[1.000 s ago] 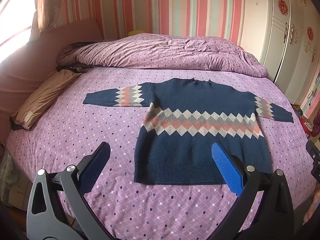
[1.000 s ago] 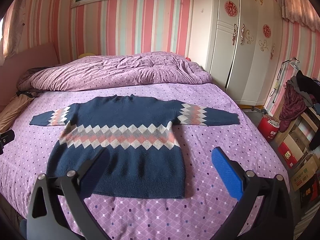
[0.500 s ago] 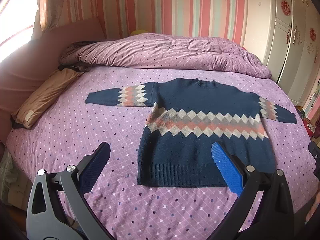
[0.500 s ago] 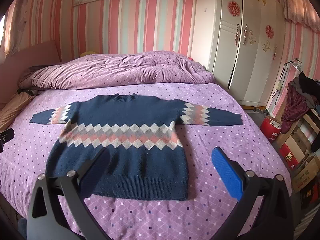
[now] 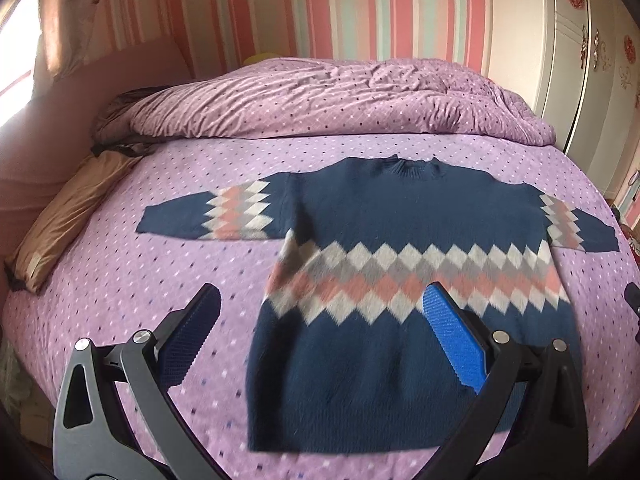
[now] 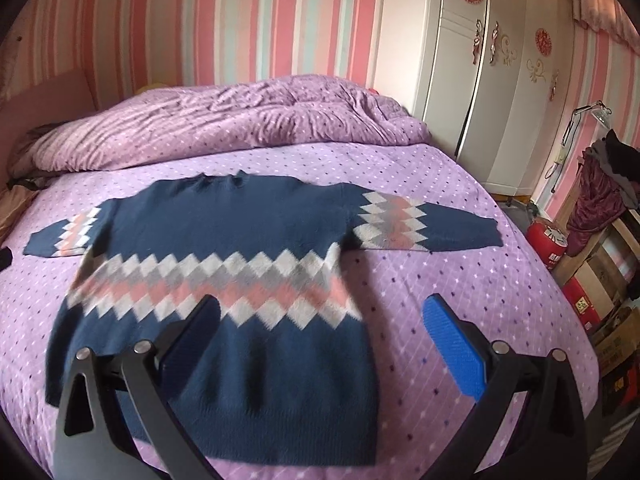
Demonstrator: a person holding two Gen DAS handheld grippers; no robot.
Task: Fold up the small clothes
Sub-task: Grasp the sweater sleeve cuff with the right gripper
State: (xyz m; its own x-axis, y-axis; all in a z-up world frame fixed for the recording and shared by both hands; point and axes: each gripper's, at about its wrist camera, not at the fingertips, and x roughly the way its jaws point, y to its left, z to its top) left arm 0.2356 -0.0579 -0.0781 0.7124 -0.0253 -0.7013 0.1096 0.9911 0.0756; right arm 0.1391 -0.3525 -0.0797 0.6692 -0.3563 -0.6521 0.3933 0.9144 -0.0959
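Left gripper [image 5: 320, 328]: jaws wide apart, nothing between the pads. Right gripper [image 6: 318, 328]: same, spread and empty.

Change over the last second: in both wrist views the sweater [image 5: 400, 300] fills more of the frame and sits lower, closer to the fingertips. Both grippers have advanced toward it and dropped slightly. No fold started; the garment lies as it did, flat, both sleeves out to the sides. Judgement: this is the approach before a first grasp.

Near: ahead of the left gripper, the hem lies just beyond the fingers; the right-hand blue pad [image 5: 454, 344] overlaps the sweater body in view, the dark left-hand one sits over bare bedspread [image 5: 120, 280]. Contact cannot be confirmed. Mirror case for the right gripper: dark pad over the sweater, blue pad [image 6: 452, 346] over the bedspread.

Mid: diamond band across the chest, a sleeve [image 5: 208, 216] ahead-left of the left gripper, the other sleeve [image 6: 428, 224] ahead-right of the right gripper.

Far: rumpled duvet [image 5: 340, 100], then wardrobe [image 6: 480, 80] beyond-right.

Hard to read: lower sweater is motion-blurred; hem corners partly behind the gripper frames; far cuff in each view is squeezed by the fisheye edge.
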